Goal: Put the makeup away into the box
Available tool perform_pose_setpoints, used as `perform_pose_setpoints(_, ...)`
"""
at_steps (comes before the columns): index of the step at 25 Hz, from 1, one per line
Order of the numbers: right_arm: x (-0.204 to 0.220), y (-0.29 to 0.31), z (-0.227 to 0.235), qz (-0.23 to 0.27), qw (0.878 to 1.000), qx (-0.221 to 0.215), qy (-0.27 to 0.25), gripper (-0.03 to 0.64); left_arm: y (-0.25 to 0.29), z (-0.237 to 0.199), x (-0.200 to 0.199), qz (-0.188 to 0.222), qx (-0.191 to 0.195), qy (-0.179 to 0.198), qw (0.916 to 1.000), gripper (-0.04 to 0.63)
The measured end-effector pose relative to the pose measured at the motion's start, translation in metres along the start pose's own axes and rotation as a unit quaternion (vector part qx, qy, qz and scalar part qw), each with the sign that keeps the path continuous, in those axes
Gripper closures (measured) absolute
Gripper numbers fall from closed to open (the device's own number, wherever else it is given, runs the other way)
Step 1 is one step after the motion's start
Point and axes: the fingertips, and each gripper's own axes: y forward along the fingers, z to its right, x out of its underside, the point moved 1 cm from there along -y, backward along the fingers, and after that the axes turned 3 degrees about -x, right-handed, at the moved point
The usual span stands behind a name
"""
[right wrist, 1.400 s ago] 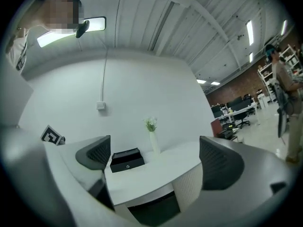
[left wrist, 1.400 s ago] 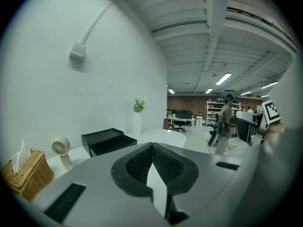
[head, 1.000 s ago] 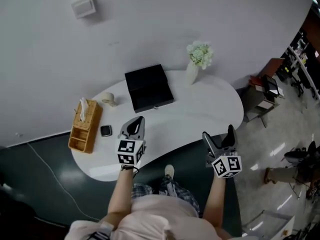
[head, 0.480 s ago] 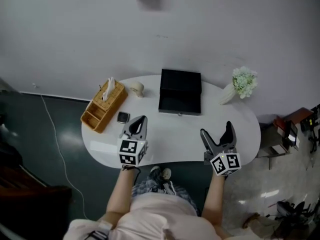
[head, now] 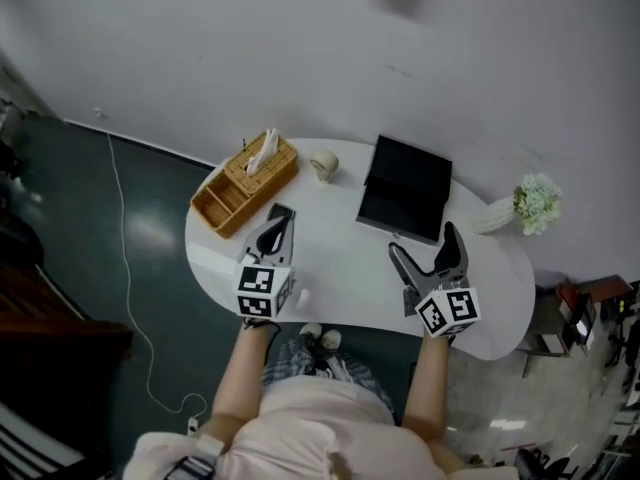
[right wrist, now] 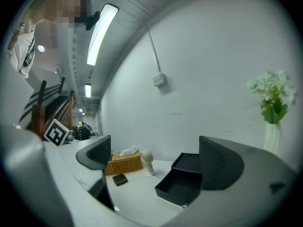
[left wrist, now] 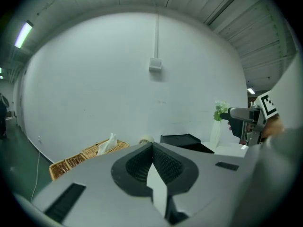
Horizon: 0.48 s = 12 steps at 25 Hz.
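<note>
An open black box (head: 405, 188) lies at the back of the white table (head: 340, 268); it also shows in the right gripper view (right wrist: 185, 182). A small black compact (head: 280, 211) lies beside the wicker basket, just past the tips of my left gripper (head: 276, 230), whose jaws are shut and empty (left wrist: 152, 148). A cream round-headed item (head: 323, 165) stands left of the box. My right gripper (head: 427, 248) hovers open over the table in front of the box, with nothing between its jaws (right wrist: 156, 162). The compact (right wrist: 120, 178) and the cream item (right wrist: 147, 161) lie ahead of it.
A wicker basket (head: 245, 183) with a tissue stands at the table's left end. A white vase of flowers (head: 525, 206) stands at the right end against the wall. A small white item (head: 303, 294) lies near the front edge. Dark floor surrounds the table.
The head view has swung, so the table now sits turned and lower right in the picture. Both grippers now hang over the tabletop, the left one nearer the compact. Jaw states are unchanged.
</note>
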Motion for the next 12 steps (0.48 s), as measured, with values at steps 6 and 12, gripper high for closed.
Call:
perform_pose_setpoints(6,0.018,0.080,-0.068,-0.053,0.990,-0.126,-0.027,0.046,-0.028,-0.060,0.021,-0.009,-0.071,-0.030,0.9970,0.569)
perform_pose_setpoints(12,0.058,0.140,-0.136,-0.115,0.967,-0.224,-0.038,0.046,-0.054,-0.098,0.049,-0.029,-0.121,-0.064,0.9902,0.569)
